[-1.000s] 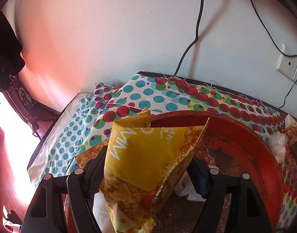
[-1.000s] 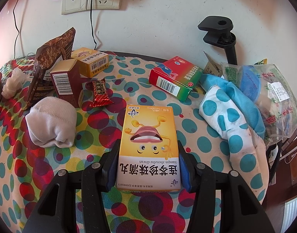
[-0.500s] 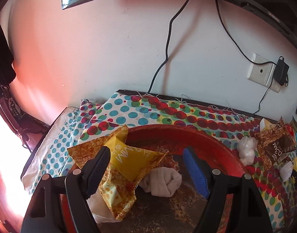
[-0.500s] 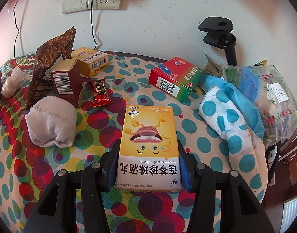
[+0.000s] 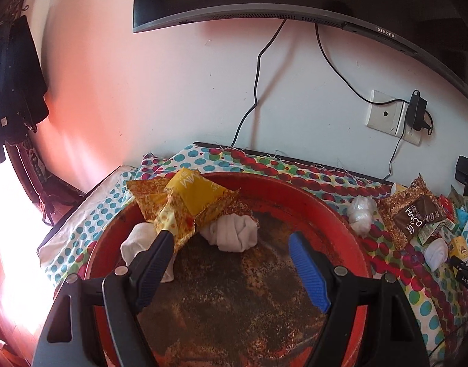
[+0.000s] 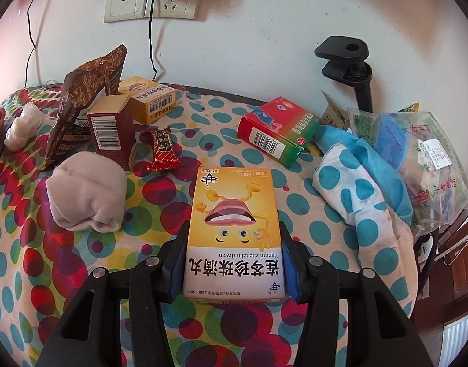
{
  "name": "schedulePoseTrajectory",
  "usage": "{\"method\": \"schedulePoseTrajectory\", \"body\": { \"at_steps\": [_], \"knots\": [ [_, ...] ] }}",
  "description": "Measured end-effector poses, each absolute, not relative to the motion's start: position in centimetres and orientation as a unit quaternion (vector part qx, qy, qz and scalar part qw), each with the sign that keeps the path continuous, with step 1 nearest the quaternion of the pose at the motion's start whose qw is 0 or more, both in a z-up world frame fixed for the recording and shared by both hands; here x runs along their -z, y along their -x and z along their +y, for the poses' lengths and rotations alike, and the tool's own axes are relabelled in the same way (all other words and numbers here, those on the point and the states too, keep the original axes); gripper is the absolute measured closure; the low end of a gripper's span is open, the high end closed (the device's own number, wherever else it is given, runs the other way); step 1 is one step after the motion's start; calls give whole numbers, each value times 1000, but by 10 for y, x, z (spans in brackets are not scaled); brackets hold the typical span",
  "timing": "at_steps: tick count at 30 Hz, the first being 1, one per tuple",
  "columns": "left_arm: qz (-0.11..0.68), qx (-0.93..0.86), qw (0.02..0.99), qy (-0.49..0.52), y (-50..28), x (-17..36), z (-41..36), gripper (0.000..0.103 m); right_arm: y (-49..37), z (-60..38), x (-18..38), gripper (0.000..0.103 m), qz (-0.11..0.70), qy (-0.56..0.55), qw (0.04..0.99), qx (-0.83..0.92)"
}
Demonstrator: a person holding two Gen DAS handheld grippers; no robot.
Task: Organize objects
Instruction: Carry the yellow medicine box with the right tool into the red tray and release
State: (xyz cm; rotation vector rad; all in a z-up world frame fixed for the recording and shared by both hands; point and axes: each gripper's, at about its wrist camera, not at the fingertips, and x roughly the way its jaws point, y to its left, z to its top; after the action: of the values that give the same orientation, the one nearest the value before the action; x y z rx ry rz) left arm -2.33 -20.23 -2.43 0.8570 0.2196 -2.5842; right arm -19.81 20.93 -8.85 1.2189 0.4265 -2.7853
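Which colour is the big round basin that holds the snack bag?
Red basin, its inside bottom stained dark brown; clearest in the left wrist view.

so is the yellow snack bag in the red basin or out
In. The yellow bag lies inside the red basin, leaning over its far rim beside rolled socks; the left gripper stands open, off it.

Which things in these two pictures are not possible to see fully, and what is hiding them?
- Left wrist view: the white cloth in the red basin is partly behind the gripper finger and the yellow snack bag.
- Left wrist view: the basin's near rim is cut off by the bottom edge.
- Right wrist view: the yellow medicine box covers its own underside and the cloth beneath.
- Right wrist view: the print on the clear bag is too small to read.
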Motion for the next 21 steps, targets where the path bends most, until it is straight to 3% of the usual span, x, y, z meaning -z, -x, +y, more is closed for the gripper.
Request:
{"method": "schedulePoseTrajectory", "body": {
  "at_steps": [12,21],
  "knots": [
    [90,929,203,-296,16,33,-223,23,189,213,80,55,160,-376,-25,912],
    [132,919,218,-301,13,40,-255,23,153,178,22,55,132,-344,49,928]
  ]
}}
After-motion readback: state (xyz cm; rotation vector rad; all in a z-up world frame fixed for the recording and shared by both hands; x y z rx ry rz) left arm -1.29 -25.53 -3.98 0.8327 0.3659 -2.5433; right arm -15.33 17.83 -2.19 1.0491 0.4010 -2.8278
